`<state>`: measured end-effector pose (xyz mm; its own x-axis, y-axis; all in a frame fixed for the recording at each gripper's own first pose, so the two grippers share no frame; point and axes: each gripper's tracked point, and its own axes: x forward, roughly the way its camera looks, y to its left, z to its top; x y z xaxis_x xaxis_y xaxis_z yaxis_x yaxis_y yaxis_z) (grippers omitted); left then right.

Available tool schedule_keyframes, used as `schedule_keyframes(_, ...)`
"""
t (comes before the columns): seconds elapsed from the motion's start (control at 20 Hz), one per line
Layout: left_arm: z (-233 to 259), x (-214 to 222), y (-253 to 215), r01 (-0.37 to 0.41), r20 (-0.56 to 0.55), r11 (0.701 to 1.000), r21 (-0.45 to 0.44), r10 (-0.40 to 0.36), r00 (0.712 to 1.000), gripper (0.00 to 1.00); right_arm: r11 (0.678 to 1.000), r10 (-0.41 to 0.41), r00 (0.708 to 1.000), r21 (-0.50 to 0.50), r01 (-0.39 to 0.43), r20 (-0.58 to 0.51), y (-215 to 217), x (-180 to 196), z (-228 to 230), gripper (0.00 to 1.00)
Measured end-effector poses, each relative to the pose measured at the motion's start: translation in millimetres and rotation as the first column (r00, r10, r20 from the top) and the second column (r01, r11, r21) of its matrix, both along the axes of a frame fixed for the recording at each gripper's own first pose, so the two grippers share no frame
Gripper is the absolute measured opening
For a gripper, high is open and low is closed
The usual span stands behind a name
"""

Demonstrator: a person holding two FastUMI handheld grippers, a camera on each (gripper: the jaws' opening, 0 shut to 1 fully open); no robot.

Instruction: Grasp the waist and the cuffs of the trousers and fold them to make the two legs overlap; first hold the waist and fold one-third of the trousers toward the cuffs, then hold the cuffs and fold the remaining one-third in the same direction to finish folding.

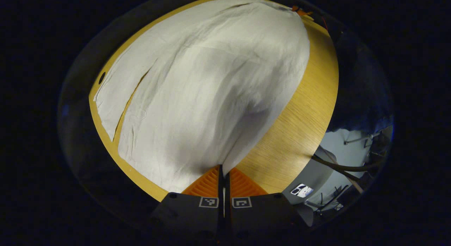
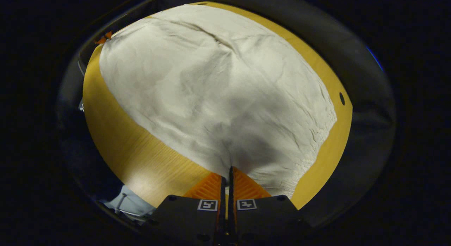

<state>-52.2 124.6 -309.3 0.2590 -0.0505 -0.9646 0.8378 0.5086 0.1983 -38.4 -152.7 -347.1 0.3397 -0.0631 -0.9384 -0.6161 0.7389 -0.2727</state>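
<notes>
Left gripper (image 1: pixel 224 170): jaws were clenched on an edge of the trousers (image 1: pixel 211 91), cloth pinched in the narrow slit between the two fingers. Right gripper (image 2: pixel 228 172): jaws likewise clenched on the trousers' edge, fabric rising from the tips.

Trousers: one pair, pale, lying on one wooden table (image 1: pixel 299 133) and lifted at both held points.

Left gripper view showed two legs, parted by a slit of bare wood at its left, with the cuffs toward that side. It also showed one dark hole (image 1: pixel 102 78) in the tabletop near the cuffs, and grey floor (image 1: pixel 347 152) with cables beyond the table edge.

Right gripper view showed the gathered waistband (image 2: pixel 317 147) at its right, one hole (image 2: pixel 341 98) in the table beside it, and broad wrinkles across the cloth.
</notes>
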Motion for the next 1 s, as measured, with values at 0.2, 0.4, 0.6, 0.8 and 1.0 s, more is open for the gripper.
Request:
schedule_keyframes(0.2, 33.0, 31.2, -36.8, -0.266, 0.172, 0.927, -0.265, 0.317, 0.933, 0.00, 0.957, -0.270, 0.949, 0.156, 0.246, 0.160, -0.2, 28.0, 25.7, 0.06)
schedule_keyframes(0.4, 93.3, 93.7, -70.8, -0.348, 0.304, 0.811, -0.470, 0.519, 0.799, 0.00, 0.896, -0.417, 0.872, 0.276, 0.348, 0.255, 3.2, 58.2, 60.4, 0.06)
schedule_keyframes(0.6, 165.9, 172.2, -102.8, -0.328, 0.383, 0.707, -0.626, 0.645, 0.661, 0.00, 0.846, -0.505, 0.785, 0.385, 0.369, 0.358, 6.7, 105.2, 100.9, 0.05)
schedule_keyframes(0.8, 228.1, 250.2, -135.4, -0.281, 0.418, 0.645, -0.711, 0.708, 0.569, 0.00, 0.782, -0.589, 0.697, 0.505, 0.364, 0.409, 14.5, 158.6, 135.5, 0.05)
schedule_keyframes(1.0, 235.7, 300.9, -136.8, -0.274, 0.403, 0.587, -0.762, 0.761, 0.509, 0.00, 0.743, -0.635, 0.626, 0.581, 0.333, 0.453, 17.5, 222.6, 166.3, 0.06)
